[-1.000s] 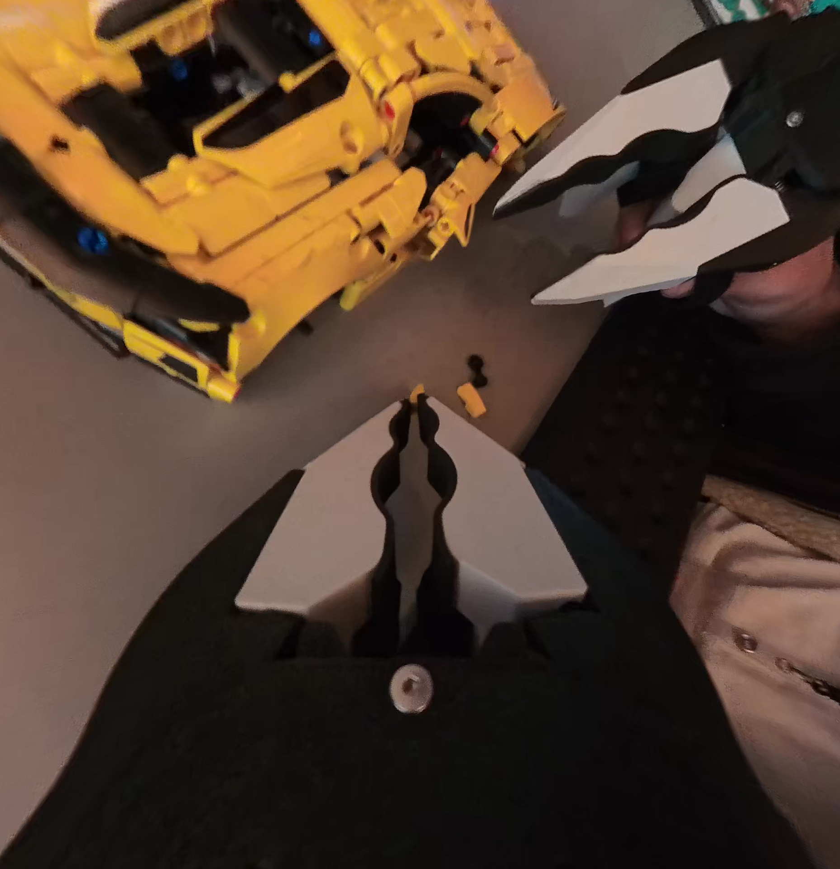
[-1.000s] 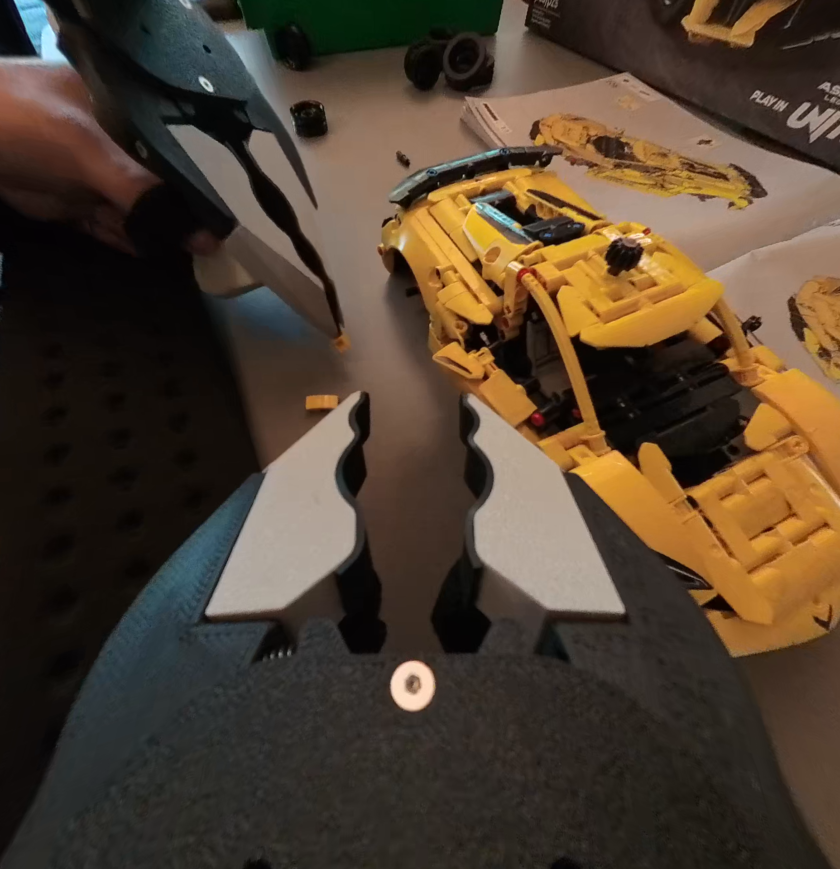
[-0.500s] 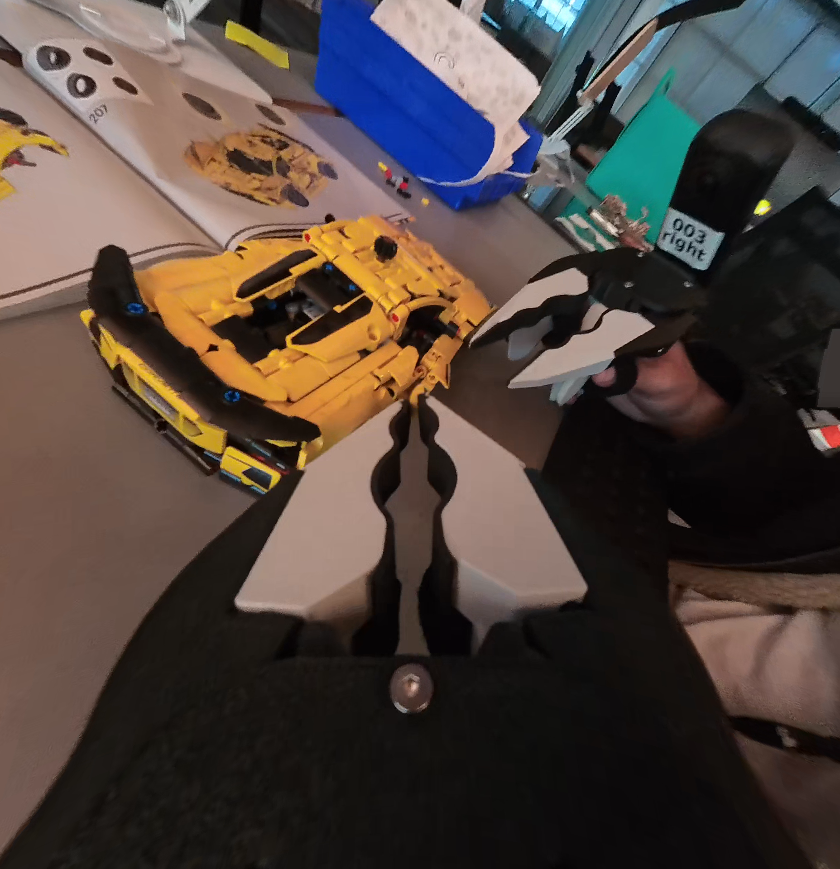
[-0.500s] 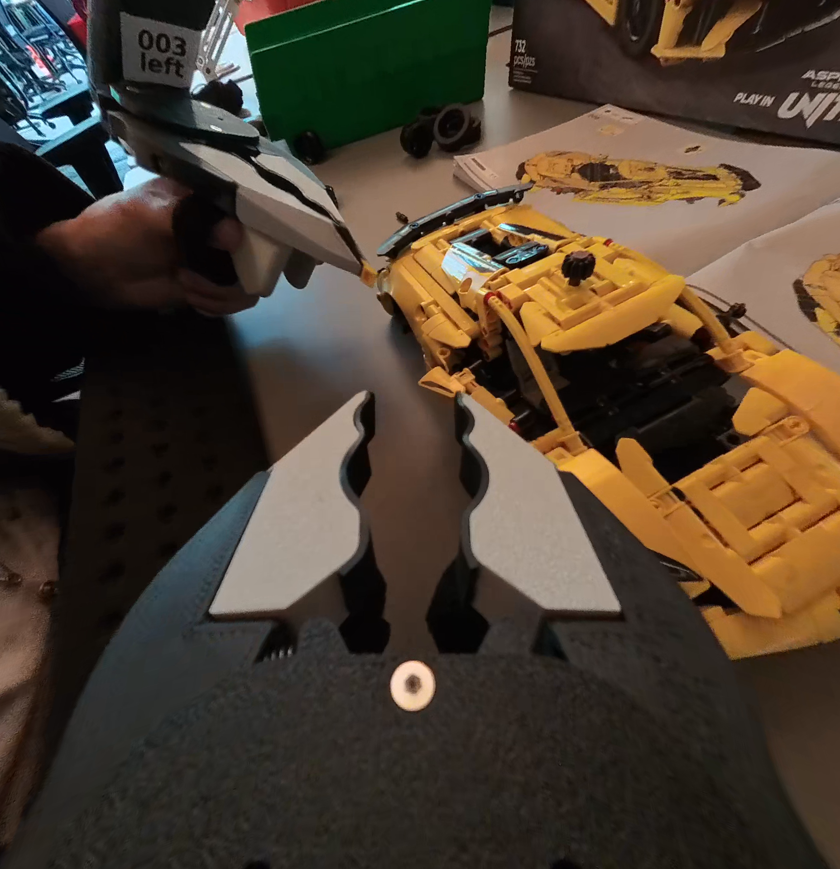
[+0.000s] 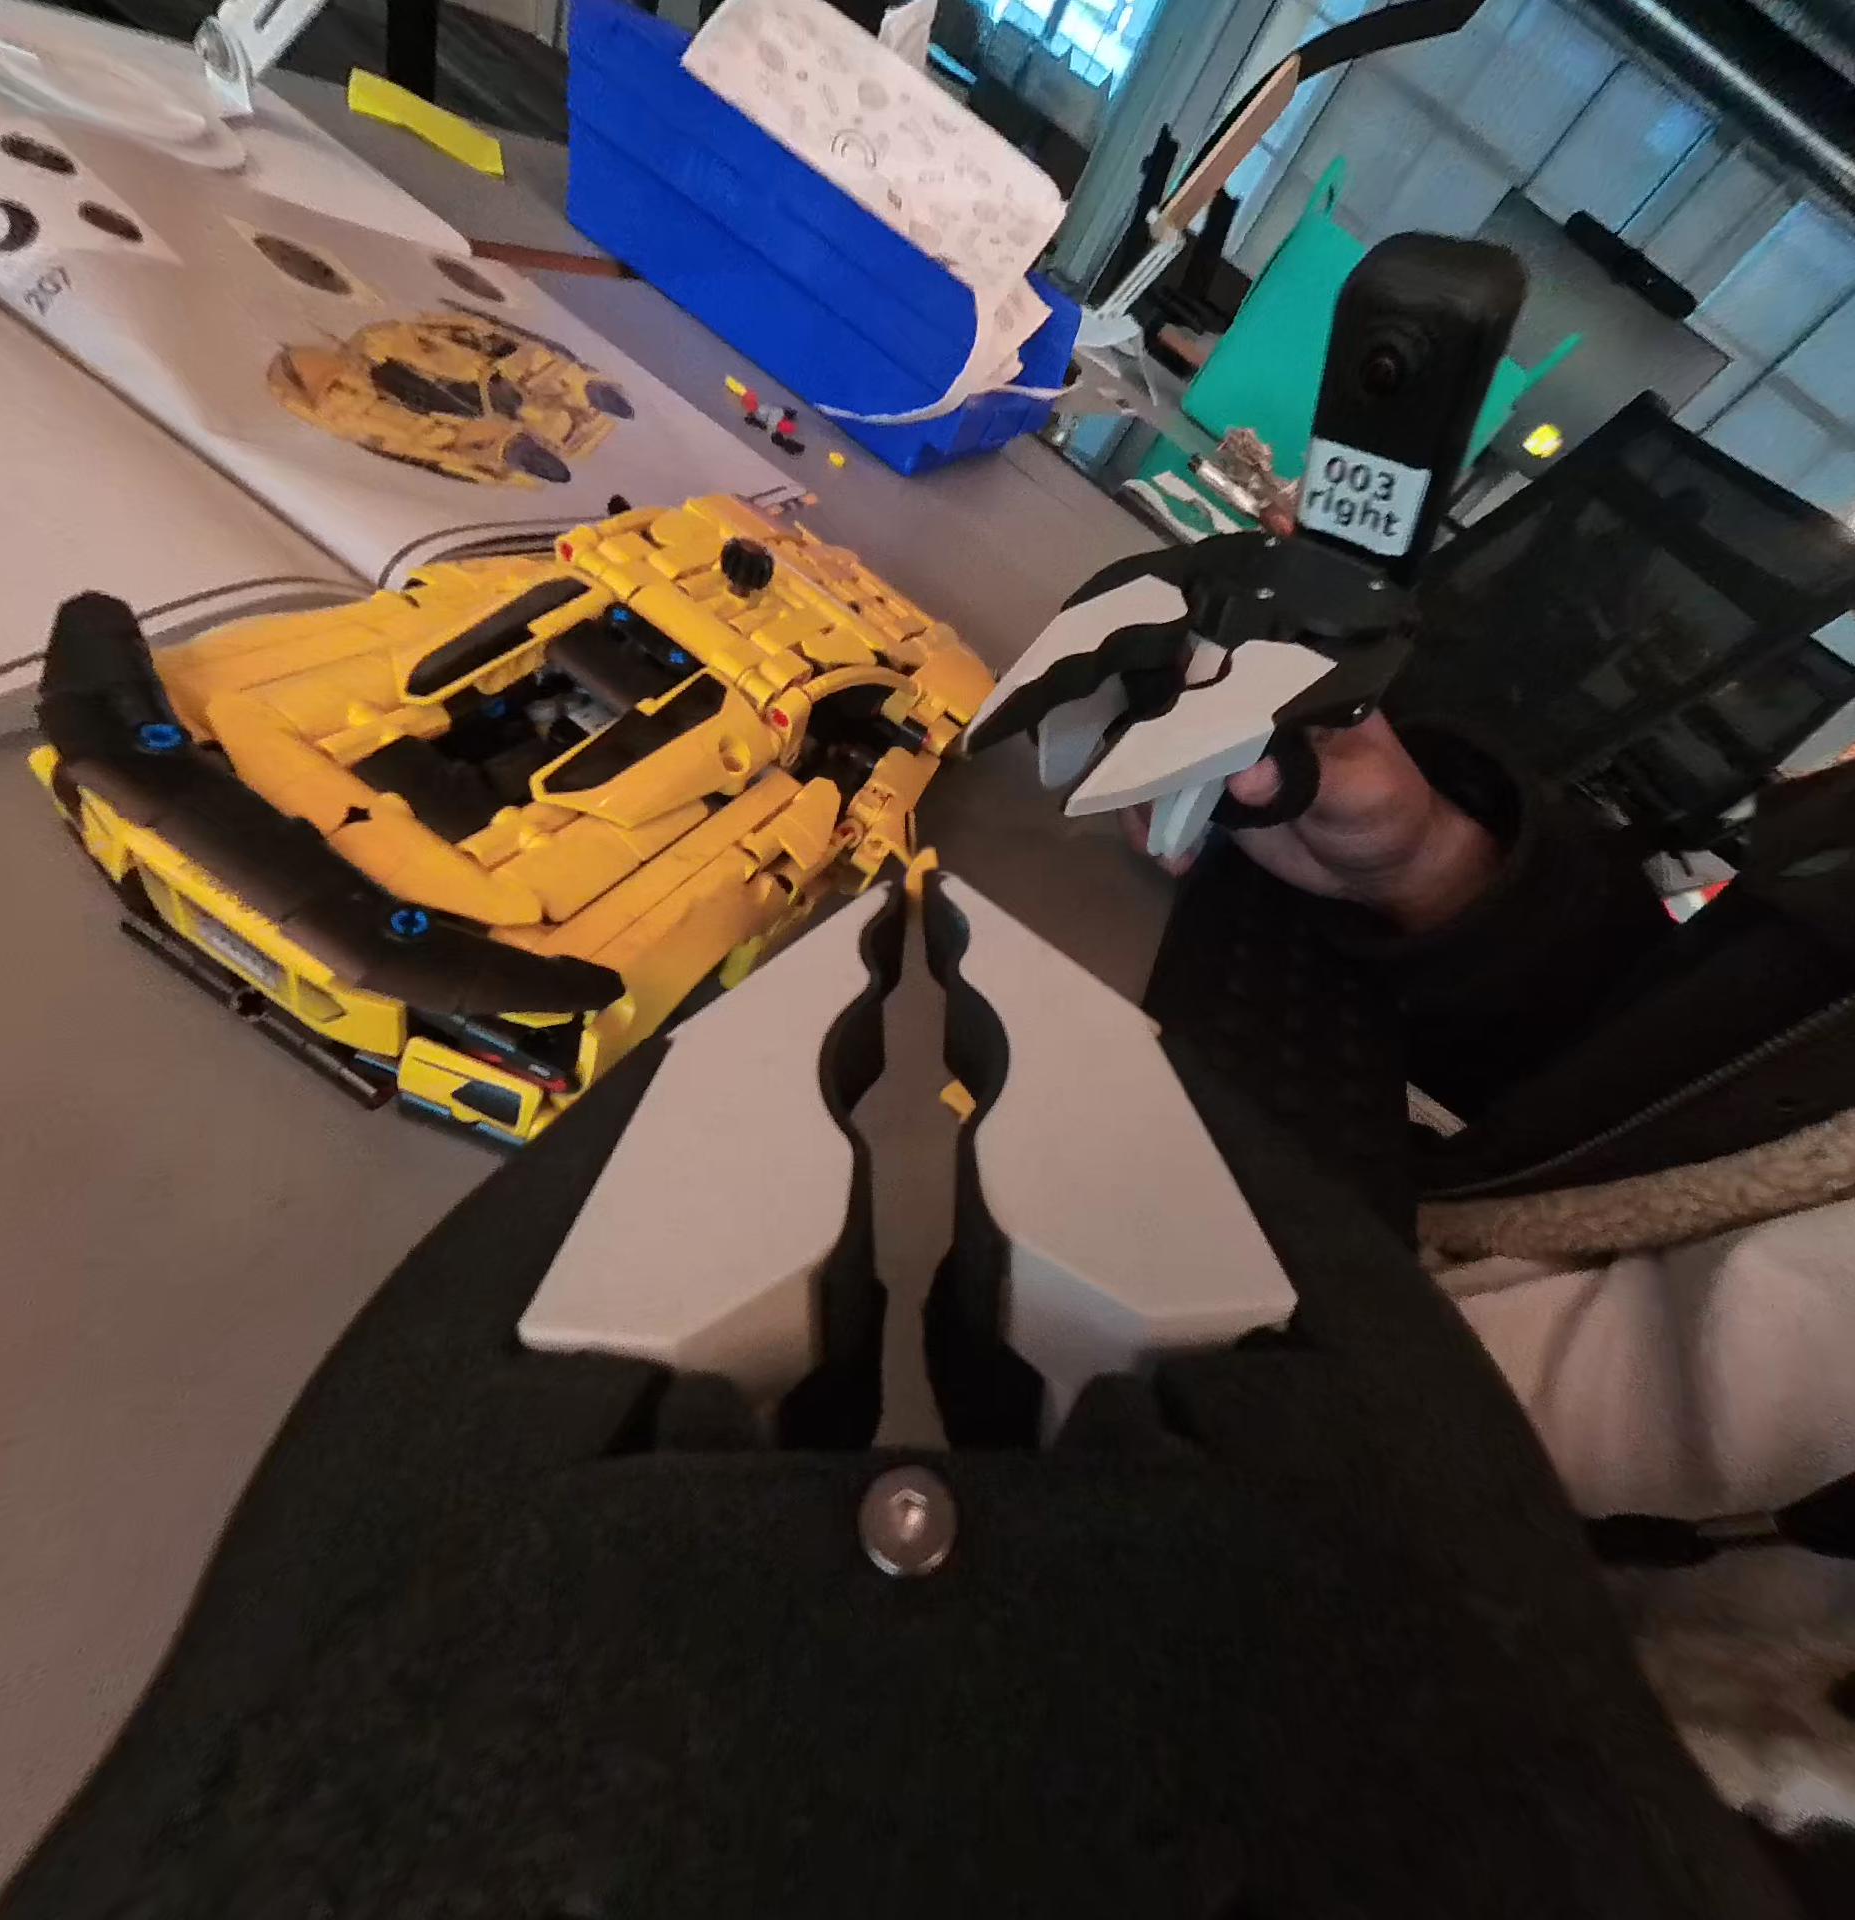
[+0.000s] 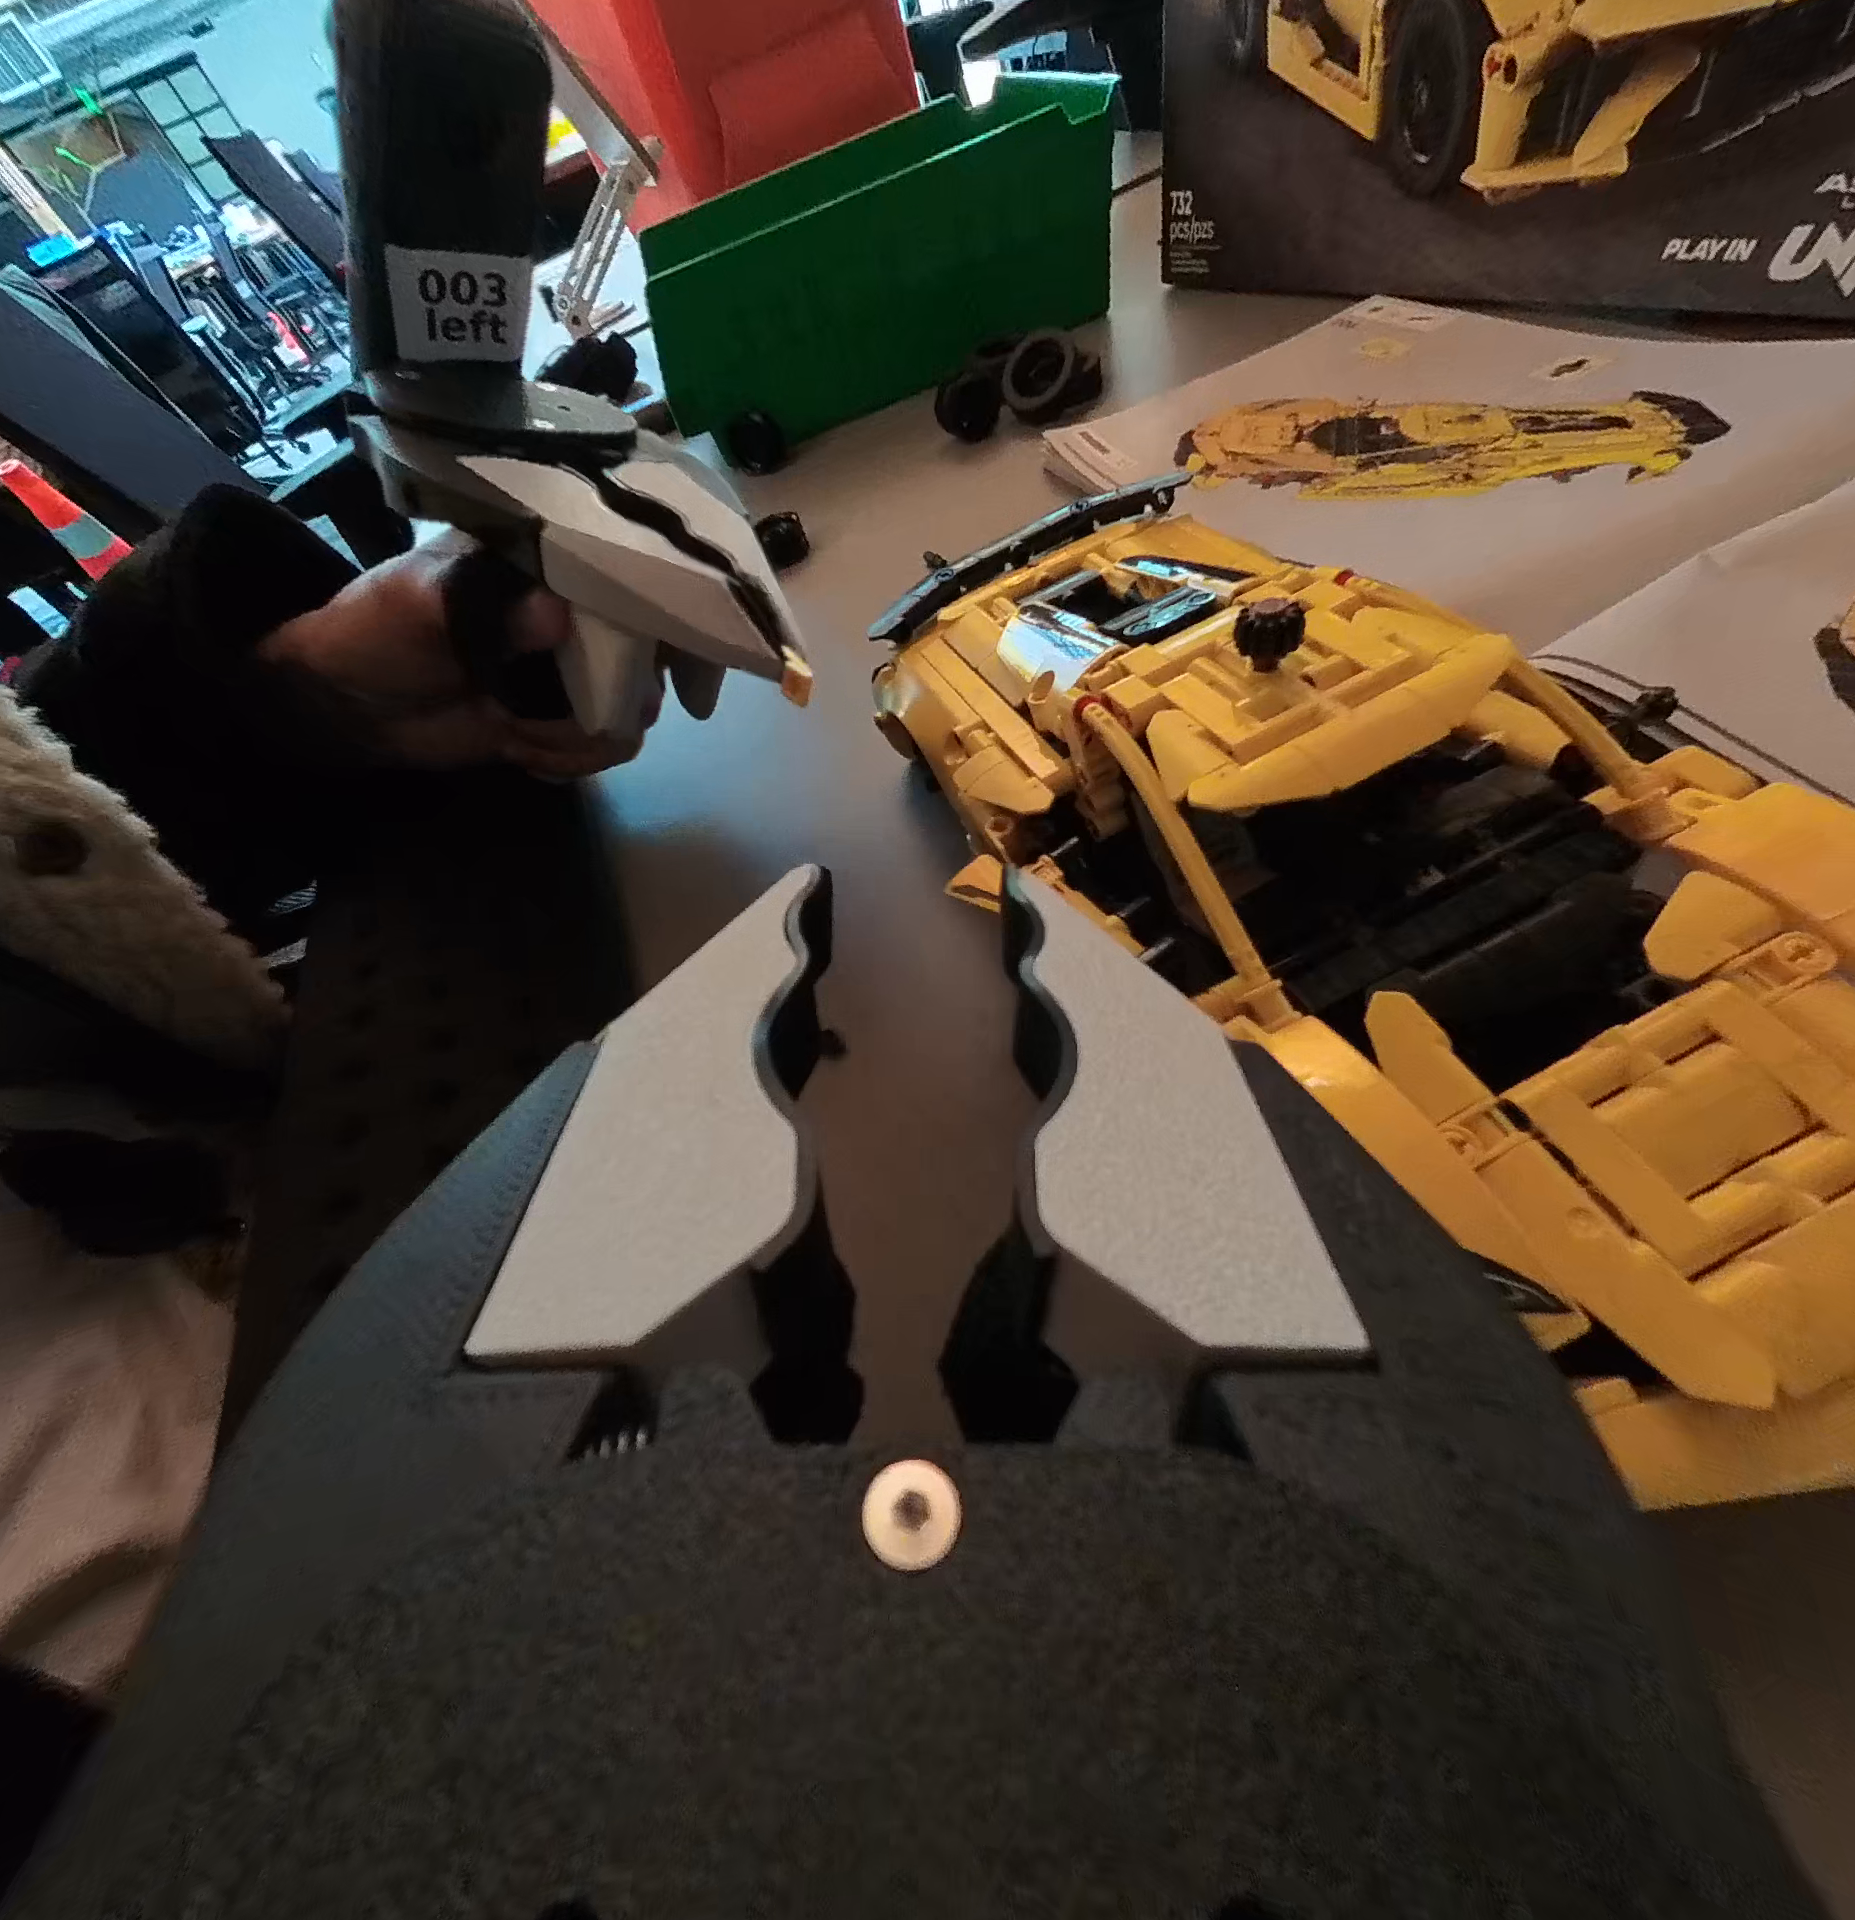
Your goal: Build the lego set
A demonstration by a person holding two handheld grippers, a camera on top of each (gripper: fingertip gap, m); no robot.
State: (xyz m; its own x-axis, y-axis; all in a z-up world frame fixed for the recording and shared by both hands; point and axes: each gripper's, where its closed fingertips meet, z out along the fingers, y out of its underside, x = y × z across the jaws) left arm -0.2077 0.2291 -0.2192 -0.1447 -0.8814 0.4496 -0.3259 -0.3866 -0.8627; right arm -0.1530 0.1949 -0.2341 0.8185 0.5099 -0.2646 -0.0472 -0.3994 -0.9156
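**One yellow car, two grippers, one small piece pinched**

One yellow lego car (image 5: 507,790) stands on the grey table (image 5: 123,1247), at centre left of the left wrist view and along the right side of the right wrist view. Two open instruction booklets lie behind it, one at upper left of the left wrist view (image 5: 279,343). There is one blue bin (image 5: 798,260), one green bin (image 6: 871,260) and one printed box (image 6: 1525,145) at the top of the frames. Several loose black tyres (image 6: 1016,379) sit beside the green bin; their exact count is hard to make out.

The left gripper (image 5: 918,883) has its fingers pressed together on a small yellow piece (image 6: 796,675), held above the table just beside the car's near corner. In its own view only a sliver of that piece shows at the tips. A second yellow bit (image 5: 954,1096) peeks through the gap lower down, mostly hidden.

The right gripper (image 6: 912,894) has its fingers apart with a clear gap, holding nothing, hovering close to the car's side.

The car's front end is cut off by the right frame edge.
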